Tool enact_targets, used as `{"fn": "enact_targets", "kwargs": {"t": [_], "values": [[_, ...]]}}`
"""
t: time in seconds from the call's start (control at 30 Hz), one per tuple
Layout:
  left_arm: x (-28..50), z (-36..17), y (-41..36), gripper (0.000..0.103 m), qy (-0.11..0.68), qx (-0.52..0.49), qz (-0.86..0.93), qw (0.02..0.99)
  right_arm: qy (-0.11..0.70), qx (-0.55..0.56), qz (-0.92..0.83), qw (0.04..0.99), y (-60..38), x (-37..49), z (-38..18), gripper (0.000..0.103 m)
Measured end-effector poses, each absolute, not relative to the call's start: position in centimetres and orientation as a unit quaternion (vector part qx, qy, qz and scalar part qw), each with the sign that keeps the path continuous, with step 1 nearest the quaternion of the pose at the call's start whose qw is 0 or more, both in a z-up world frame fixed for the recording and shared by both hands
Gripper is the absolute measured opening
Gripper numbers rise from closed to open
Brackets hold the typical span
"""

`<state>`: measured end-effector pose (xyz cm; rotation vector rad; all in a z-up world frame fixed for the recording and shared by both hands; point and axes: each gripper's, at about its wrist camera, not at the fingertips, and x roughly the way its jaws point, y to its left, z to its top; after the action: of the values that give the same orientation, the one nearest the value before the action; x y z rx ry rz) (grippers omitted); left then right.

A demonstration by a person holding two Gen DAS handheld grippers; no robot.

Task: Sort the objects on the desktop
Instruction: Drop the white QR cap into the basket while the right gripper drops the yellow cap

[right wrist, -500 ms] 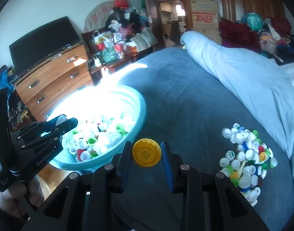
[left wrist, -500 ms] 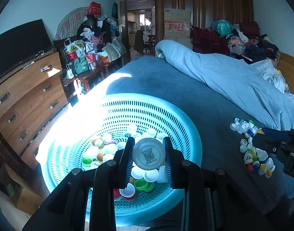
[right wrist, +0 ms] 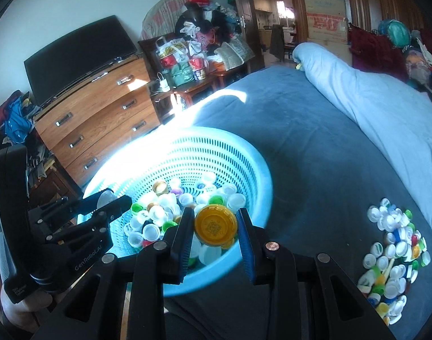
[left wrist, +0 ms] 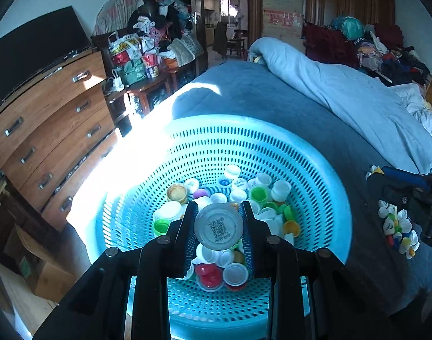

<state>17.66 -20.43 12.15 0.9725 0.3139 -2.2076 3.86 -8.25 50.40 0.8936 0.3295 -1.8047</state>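
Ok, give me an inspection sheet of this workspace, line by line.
Surface: dark blue bedspread, partly sunlit.
Job's things: perforated turquoise plastic basket holding mixed bottle caps; loose pile of mostly white caps on the bedspread to its right.
Clutter: rumpled light blue duvet; clothes heaped behind it.
Grippers: left gripper shut on a grey cap with QR code above the basket; right gripper shut on a yellow cap with QR code over the basket's near rim.
Cables: nothing seen.
Surroundings: wooden chest of drawers with a black television; bags on a side table; open doorway.
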Motion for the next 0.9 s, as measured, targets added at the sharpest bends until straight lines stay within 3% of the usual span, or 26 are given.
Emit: {"fn": "enact_targets", "kwargs": {"t": [0.9], "values": [[17.2,7.8,-22.7,0.025,0.162,0.413,-0.830,0.336,0.165,0.406,-0.722,0.535,-12.9,4.7,47.0,0.033]]}}
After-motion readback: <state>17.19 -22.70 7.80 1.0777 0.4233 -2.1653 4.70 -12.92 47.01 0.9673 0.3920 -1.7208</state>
